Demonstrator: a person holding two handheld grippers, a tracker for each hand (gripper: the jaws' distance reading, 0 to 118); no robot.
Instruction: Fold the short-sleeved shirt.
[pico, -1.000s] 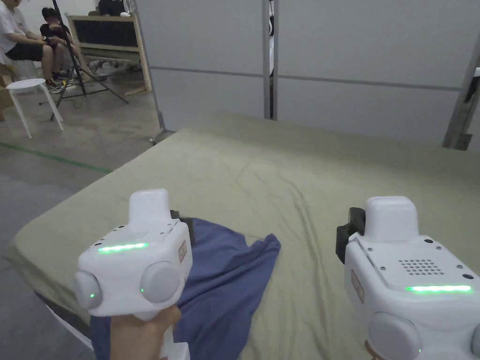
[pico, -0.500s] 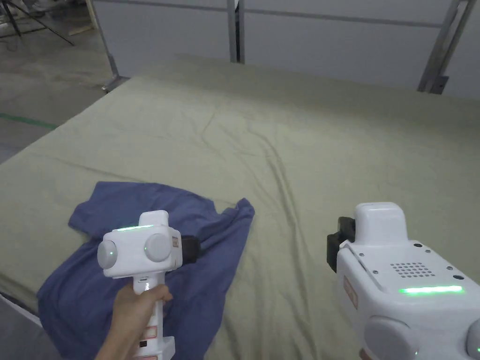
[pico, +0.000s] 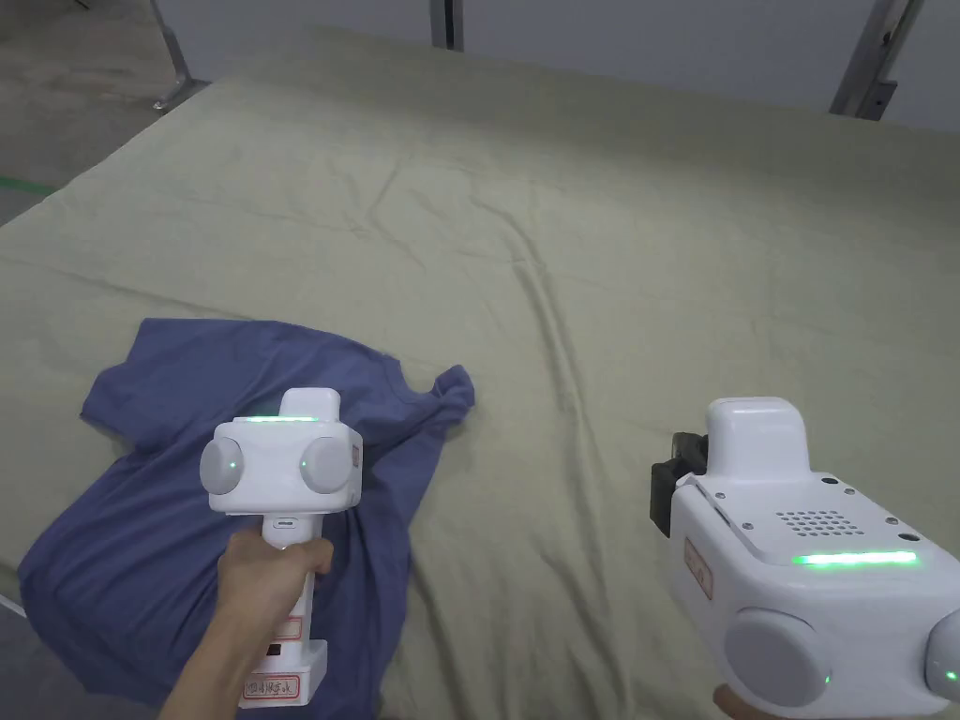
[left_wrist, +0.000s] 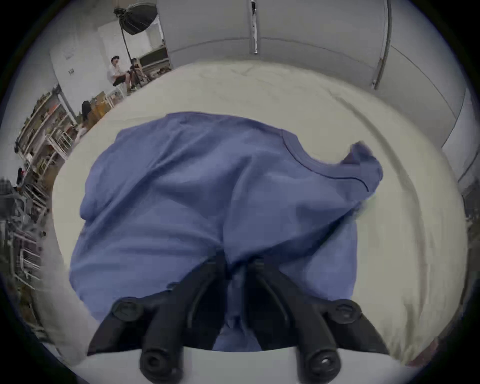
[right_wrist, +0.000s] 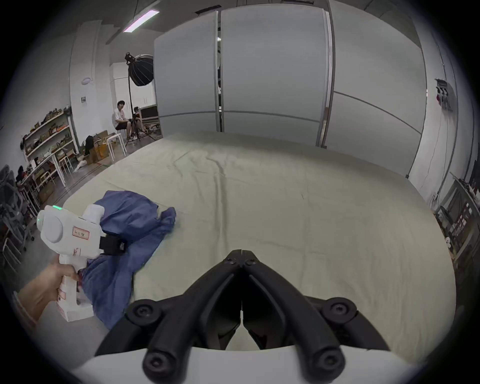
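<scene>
The blue shirt (pico: 187, 506) lies crumpled at the near left corner of the surface (pico: 609, 234), which is covered in a pale green sheet; its lower part reaches the near edge and, at the left, comes close to the left edge, where grey floor (pico: 56, 112) shows beyond; to the right of the shirt and toward the far side the sheet is bare and wide, marked by a few long creases running from near to far; grey partition panels (right_wrist: 272, 78) stand along the far edge.

The shirt's long axis runs from the near left toward the far right; the ribbed collar (left_wrist: 319, 166) sits at the far right end, with a bunched fold of cloth just beyond it pointing right; one sleeve spreads out toward the far left; the body is rumpled and partly doubled over itself rather than flat.

The left gripper (left_wrist: 237, 262), held in a hand (pico: 272, 572), is over the middle of the shirt; in the left gripper view its jaws are drawn together with a ridge of blue cloth pinched between them. The right gripper (right_wrist: 242, 256) hangs over bare sheet at the near right, well apart from the shirt; in the right gripper view its jaws meet tip to tip with nothing between them.

Far to the left, past the surface, a studio lamp on a stand (right_wrist: 139, 70), shelves (right_wrist: 46, 132) and two seated people (right_wrist: 124, 119) can be seen.
</scene>
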